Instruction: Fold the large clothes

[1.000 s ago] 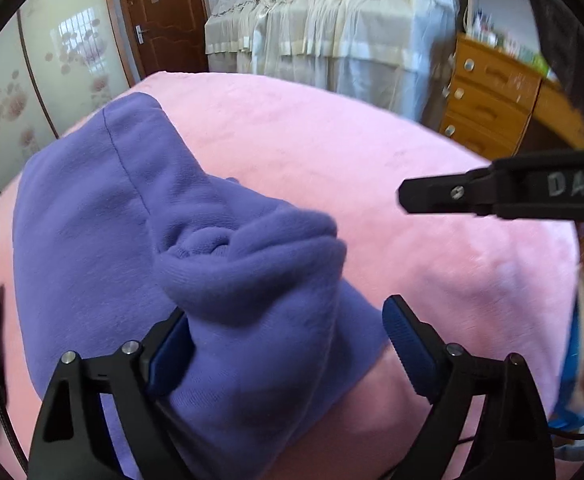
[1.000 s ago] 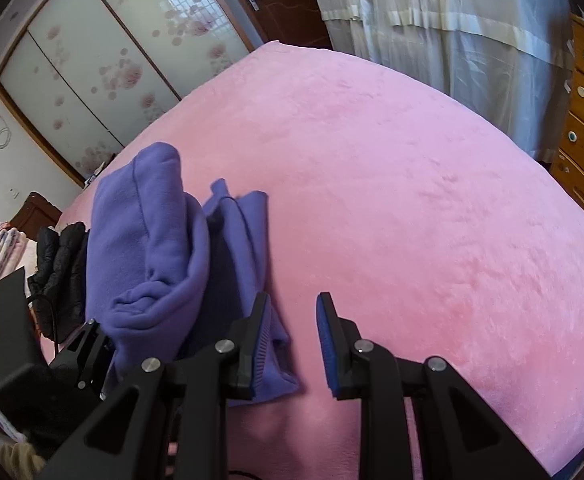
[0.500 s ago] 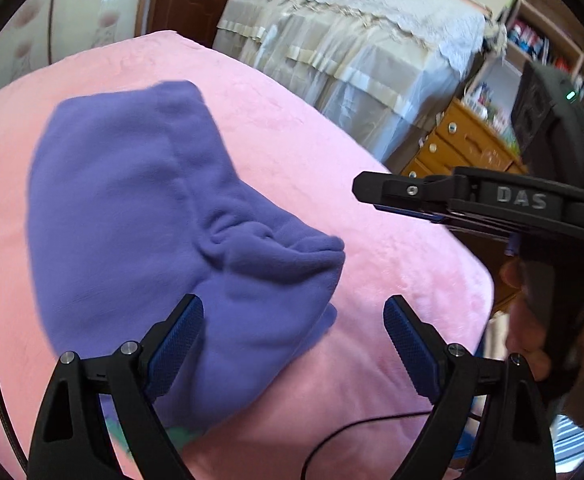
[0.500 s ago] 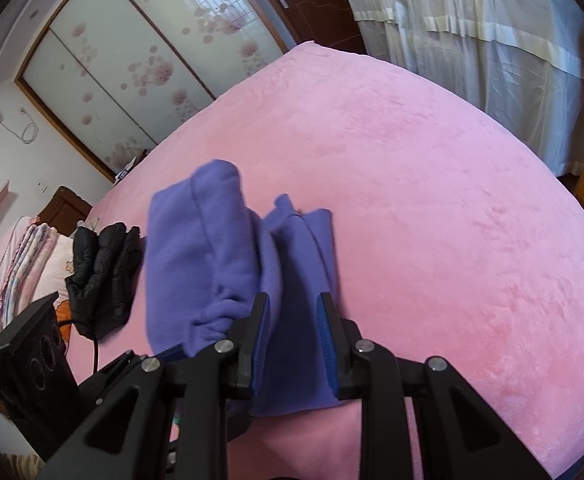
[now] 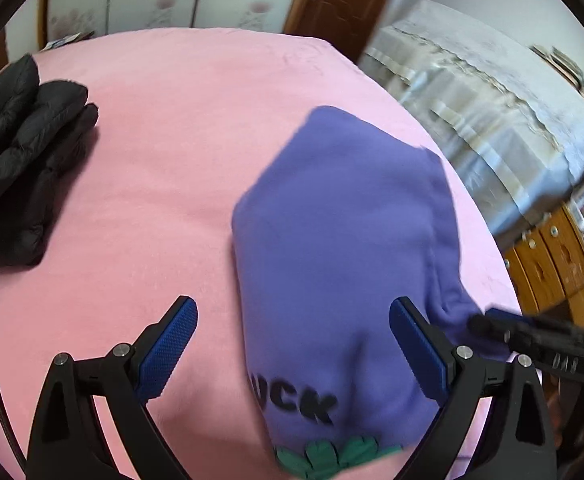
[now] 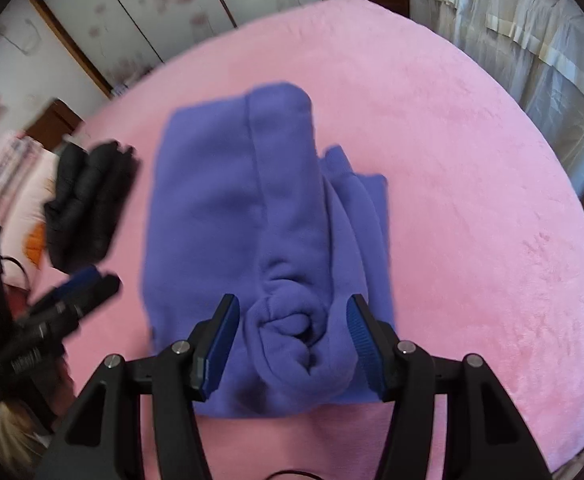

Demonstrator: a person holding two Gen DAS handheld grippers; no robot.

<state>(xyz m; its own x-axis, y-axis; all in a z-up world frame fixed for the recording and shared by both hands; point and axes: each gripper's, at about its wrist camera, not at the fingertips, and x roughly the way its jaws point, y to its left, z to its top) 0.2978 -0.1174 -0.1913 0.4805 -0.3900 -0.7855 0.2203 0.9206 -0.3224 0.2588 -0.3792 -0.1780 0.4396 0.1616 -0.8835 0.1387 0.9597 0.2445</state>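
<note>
Pink bed with two garments on it

We see a bed (image 6: 472, 184) covered in a plush pink blanket, and on it a folded purple sweatshirt (image 6: 227, 208) (black lettering and a green print show at its near edge in the left wrist view). A black puffer jacket (image 5: 19, 152) lies bundled well apart from it, toward the bed's far side.

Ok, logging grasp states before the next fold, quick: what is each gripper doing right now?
Left gripper: open, holding nothing, over the purple sweatshirt.
Right gripper: open, jaws either side of the sweatshirt's bunched cuff, not clamped.
</note>
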